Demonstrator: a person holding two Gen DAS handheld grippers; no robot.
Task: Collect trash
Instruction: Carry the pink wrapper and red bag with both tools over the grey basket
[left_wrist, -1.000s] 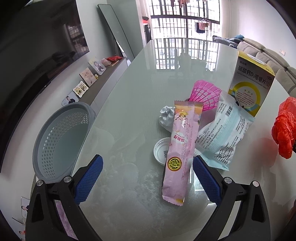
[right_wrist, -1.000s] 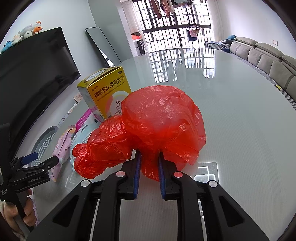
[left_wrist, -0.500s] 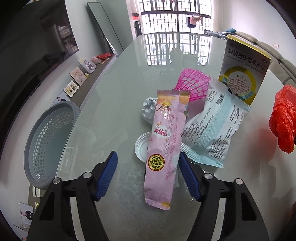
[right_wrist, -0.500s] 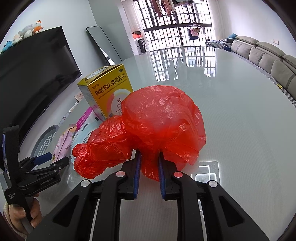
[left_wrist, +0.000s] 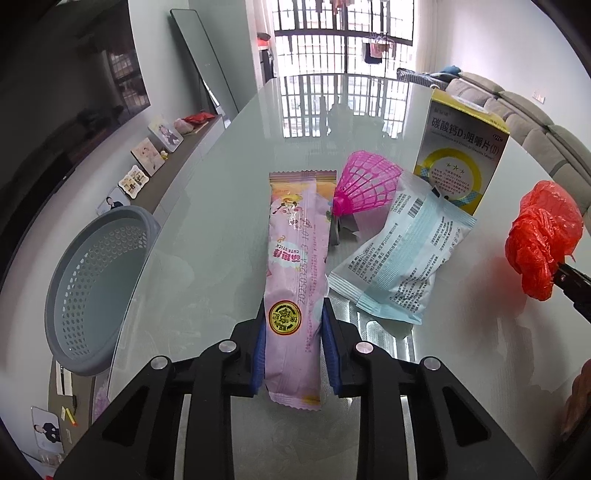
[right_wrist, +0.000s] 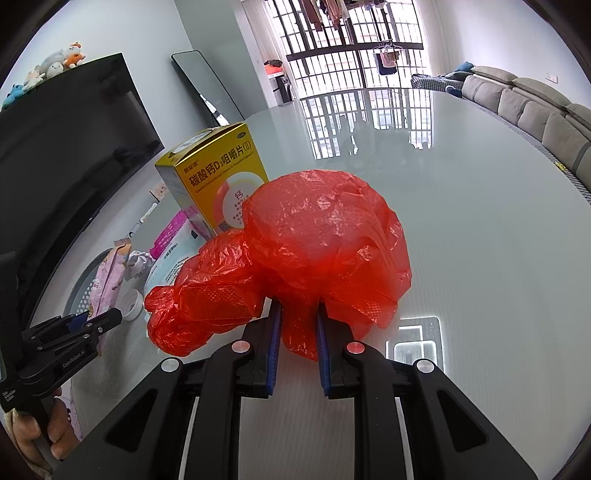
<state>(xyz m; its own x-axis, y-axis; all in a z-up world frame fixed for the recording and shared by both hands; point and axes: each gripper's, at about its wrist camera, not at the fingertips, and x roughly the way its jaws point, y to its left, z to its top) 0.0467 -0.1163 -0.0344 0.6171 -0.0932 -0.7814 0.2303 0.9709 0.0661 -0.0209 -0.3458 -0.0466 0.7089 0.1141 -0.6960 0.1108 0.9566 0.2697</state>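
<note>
Left of our left gripper (left_wrist: 293, 345), past the worktop (left_wrist: 229, 206) edge and lower down, sits the grey basket (left_wrist: 99, 280), nothing visible inside. Left gripper jaws have just been closing; blue pads now pinch the lower end of the pink sachet (left_wrist: 295, 266), which runs straight ahead from the jaws, far end over the glass. Just right of the sachet, ahead: pink mesh cone (left_wrist: 367, 184), tip toward the sachet, with something grey and crumpled under it that we can't identify. Right of that, a pale blue packet (left_wrist: 402, 254) lies flat, near corner just beside our right finger. Behind it stands the yellow box (left_wrist: 460, 155), upright. Far right of the left view: red bag (left_wrist: 543, 236) hanging from our right gripper.

Right gripper (right_wrist: 297, 332) pressed together on a fold of the red bag (right_wrist: 306, 254), the rest bunched ahead of the fingers and spilling left. Yellow box (right_wrist: 218, 181) is ahead-left of it, close behind the bag. Further left, a white cap (right_wrist: 131, 299) on the glass near the left gripper (right_wrist: 94, 319).
</note>
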